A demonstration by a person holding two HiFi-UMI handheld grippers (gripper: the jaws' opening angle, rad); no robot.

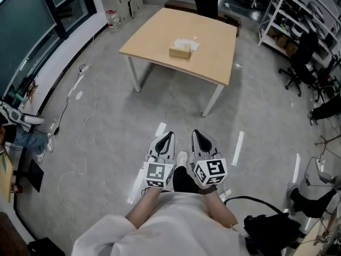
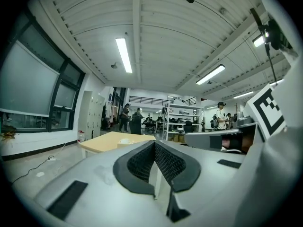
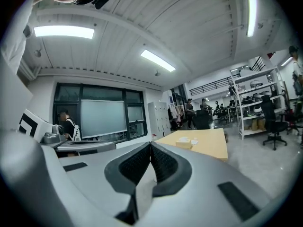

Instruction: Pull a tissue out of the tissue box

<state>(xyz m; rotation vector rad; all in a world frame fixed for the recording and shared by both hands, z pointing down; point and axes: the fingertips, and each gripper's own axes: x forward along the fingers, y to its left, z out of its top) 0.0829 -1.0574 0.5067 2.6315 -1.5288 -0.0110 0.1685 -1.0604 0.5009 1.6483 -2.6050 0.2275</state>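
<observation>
A tan tissue box (image 1: 180, 50) stands on a light wooden table (image 1: 213, 57) far ahead of me, with white tissue lying beside it. From the left gripper view the box (image 2: 125, 143) is small and distant, and the right gripper view shows the box (image 3: 183, 144) the same way. I hold both grippers side by side over the floor, well short of the table. The left gripper (image 1: 169, 136) (image 2: 155, 142) is shut with nothing between its pads. So is the right gripper (image 1: 195, 133) (image 3: 150, 144), whose pads meet at the tip.
Grey concrete floor with white tape strips (image 1: 238, 147) and a loose cable (image 1: 80, 137) lies between me and the table. Shelving (image 1: 298, 20) and an office chair (image 1: 301, 63) stand at the right. A black bag (image 1: 272, 231) sits near my right side. People stand far behind the table.
</observation>
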